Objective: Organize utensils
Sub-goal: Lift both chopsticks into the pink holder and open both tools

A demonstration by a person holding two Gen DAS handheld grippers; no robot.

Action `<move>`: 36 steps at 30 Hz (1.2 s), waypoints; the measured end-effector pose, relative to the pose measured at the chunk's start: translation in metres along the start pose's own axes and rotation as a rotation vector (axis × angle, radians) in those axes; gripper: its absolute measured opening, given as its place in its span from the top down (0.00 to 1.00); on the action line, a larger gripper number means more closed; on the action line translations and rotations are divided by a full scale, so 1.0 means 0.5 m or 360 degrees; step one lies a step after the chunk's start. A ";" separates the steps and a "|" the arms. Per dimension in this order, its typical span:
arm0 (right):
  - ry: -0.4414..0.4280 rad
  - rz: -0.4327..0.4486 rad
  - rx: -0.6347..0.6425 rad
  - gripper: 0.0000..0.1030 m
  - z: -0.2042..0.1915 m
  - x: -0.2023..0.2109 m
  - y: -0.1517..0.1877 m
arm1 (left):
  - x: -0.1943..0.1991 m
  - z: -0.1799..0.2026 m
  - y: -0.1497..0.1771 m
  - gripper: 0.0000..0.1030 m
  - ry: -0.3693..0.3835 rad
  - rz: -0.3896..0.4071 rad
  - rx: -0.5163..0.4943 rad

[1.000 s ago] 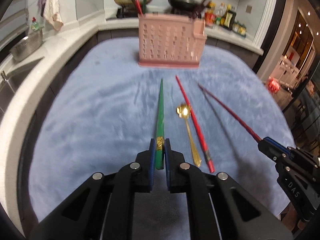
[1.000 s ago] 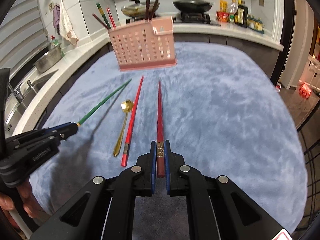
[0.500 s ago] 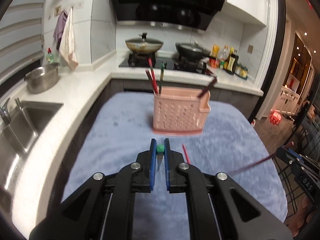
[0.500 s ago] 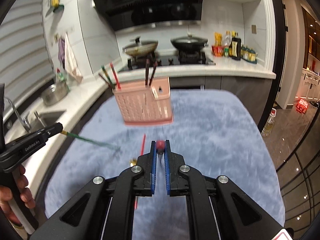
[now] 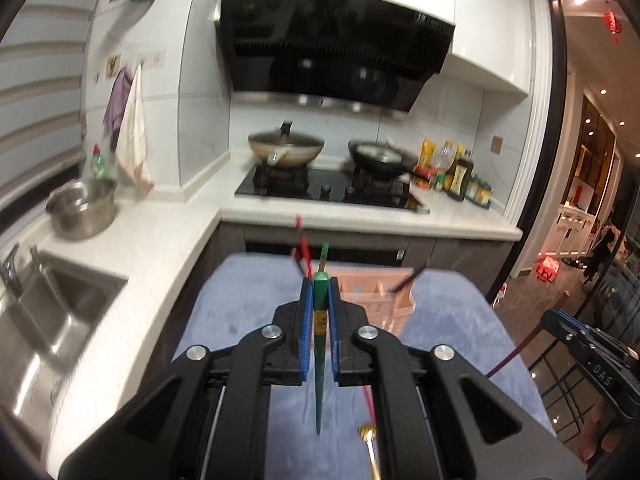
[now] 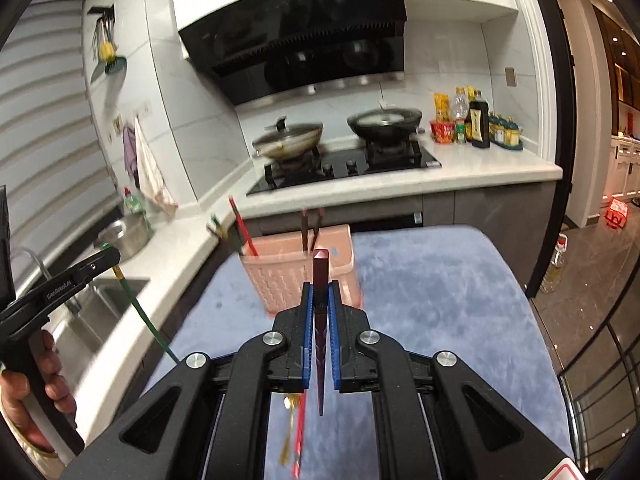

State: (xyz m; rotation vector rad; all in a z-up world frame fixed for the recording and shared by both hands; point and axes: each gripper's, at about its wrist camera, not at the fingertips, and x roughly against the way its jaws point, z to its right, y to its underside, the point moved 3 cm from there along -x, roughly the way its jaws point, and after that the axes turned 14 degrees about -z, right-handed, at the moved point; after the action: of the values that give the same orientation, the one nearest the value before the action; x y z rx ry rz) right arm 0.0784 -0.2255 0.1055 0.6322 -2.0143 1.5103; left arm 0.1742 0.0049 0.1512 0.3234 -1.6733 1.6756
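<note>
- Green chopstick (image 5: 320,344): left gripper (image 5: 319,292) is clamping it near the butt end, tip hanging down; slim, tapered, glossy, gold band. It is sitting just in front of the holder, above the mat.
- Dark red chopstick (image 6: 320,344): right gripper (image 6: 320,292) is clamping it the same way, square butt sticking up, just in front of the holder.
- Holder (image 6: 288,272): pink perforated plastic basket w/ compartments, already carrying several sticks upright.
- Step in hand, as judged: carrying both sticks to the holder. Tips should be going in first, from above, into an open compartment; one stick at a time is safer vs. crossing arms; grip should be staying firm, as smooth lacquer may be slipping.
- Near side of holder, on mat: red chopstick (image 6: 298,432) and gold spoon (image 5: 370,444) are lying side by side.
- Mat (image 6: 432,292): blue, plush, under the holder.
</note>
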 end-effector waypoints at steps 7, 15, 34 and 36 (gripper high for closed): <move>-0.0144 0.0141 -0.0029 0.93 -0.035 -0.029 -0.150 | -0.007 0.037 -0.141 0.93 0.0009 0.0194 -0.0049; -0.0184 0.0243 -0.0057 0.93 -0.058 -0.095 -0.283 | -0.073 0.057 -0.250 0.93 0.0025 0.0289 -0.0056; -0.0006 0.0015 0.0038 0.93 -0.060 -0.275 -0.264 | -0.245 0.026 -0.211 0.92 -0.0012 0.0094 -0.0027; 0.0007 0.0036 0.0031 0.88 -0.062 -0.268 -0.264 | -0.240 0.025 -0.208 0.84 -0.0029 0.0089 -0.0021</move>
State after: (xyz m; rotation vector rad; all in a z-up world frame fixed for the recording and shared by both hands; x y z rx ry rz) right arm 0.2684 -0.2239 0.1172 0.6154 -2.0118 1.5447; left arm 0.3211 -0.0567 0.1543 0.2890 -1.7205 1.7064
